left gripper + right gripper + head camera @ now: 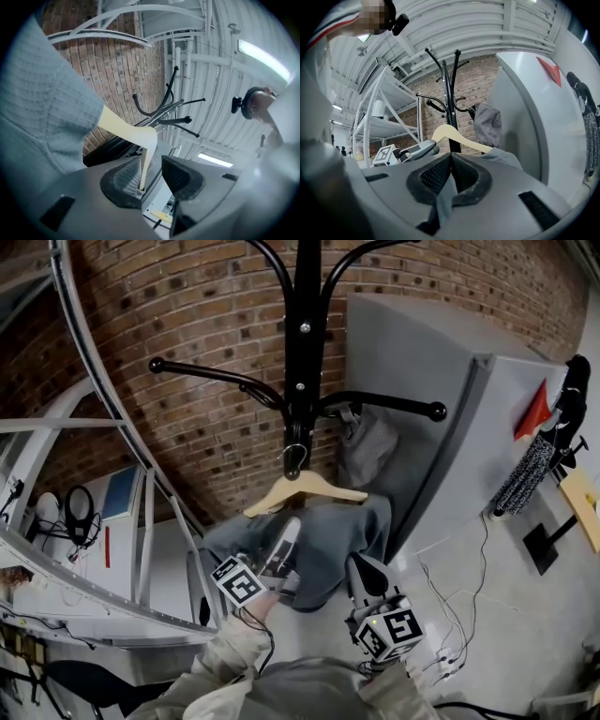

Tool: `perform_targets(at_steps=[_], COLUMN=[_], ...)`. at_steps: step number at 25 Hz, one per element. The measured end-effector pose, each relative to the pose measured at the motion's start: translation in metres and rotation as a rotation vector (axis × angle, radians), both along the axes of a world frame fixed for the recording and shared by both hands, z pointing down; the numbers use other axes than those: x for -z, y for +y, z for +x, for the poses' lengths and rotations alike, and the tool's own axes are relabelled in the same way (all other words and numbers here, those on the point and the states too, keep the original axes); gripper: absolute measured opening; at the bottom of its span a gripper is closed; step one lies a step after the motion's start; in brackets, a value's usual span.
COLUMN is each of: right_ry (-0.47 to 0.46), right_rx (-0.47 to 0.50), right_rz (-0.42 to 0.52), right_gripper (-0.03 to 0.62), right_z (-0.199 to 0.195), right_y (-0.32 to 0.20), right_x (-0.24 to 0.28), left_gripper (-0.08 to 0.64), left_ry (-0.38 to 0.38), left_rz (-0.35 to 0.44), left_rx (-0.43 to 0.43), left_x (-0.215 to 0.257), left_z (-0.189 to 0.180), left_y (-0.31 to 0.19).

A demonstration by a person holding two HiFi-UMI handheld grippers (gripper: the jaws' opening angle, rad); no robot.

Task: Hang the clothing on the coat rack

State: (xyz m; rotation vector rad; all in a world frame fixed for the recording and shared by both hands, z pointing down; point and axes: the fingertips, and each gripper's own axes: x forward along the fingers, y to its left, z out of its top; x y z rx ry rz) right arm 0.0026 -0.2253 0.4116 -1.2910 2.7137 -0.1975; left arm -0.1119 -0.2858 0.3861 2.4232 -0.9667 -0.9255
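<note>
A black coat rack (302,352) stands against the brick wall. Just below its lower arms a wooden hanger (305,491) carries a grey-blue garment (328,540), its metal hook (293,460) close to the pole. My left gripper (281,554) is under the hanger's left end. In the left gripper view that hanger end (136,136) dips between the jaws of the left gripper (152,176), touching the left pad with a gap to the right one. My right gripper (361,573) (451,161) is shut on a fold of the garment (506,157).
Another grey garment (366,446) hangs from the rack's right arm (394,404). A tall grey cabinet (441,399) stands close on the right, white metal shelving (112,521) on the left. Cables lie on the floor (469,615).
</note>
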Motion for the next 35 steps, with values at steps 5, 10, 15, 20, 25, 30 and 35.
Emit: perform_targets(at_steps=[5,10,15,20,25,30,35], right_ry=[-0.004,0.002,0.003,0.005,0.019,0.032,0.049], right_rx=[0.032,0.049,0.081,0.105,0.118,0.119,0.121], right_rz=[-0.017,-0.021,-0.023,-0.018,-0.020,-0.024,-0.017], right_gripper=[0.025,0.025,0.023,0.025,0.023,0.023,0.023], right_z=[-0.013,-0.020,-0.030,-0.037,-0.040,-0.037,-0.035], right_y=[0.004,0.006,0.013,0.019,0.024,0.028,0.031], right_x=[-0.007,-0.006,-0.007,-0.006,-0.009,-0.012,-0.013], left_gripper=[0.132,0.107,0.080,0.049,0.028,0.009,0.009], left_ry=[-0.073,-0.171,-0.344,-0.484,-0.554,-0.585,-0.628], left_rz=[-0.008,-0.009,0.012,0.043,0.043,0.016,-0.004], left_rx=[0.053,0.107,0.162,0.244,0.285,0.308,0.384], left_x=[-0.007,-0.016,-0.025,-0.024,-0.025,-0.041,-0.053], left_z=[-0.012,-0.018,-0.014,-0.015,-0.011,-0.011,-0.019], left_y=[0.017,0.036,0.056,0.072,0.086,0.091,0.090])
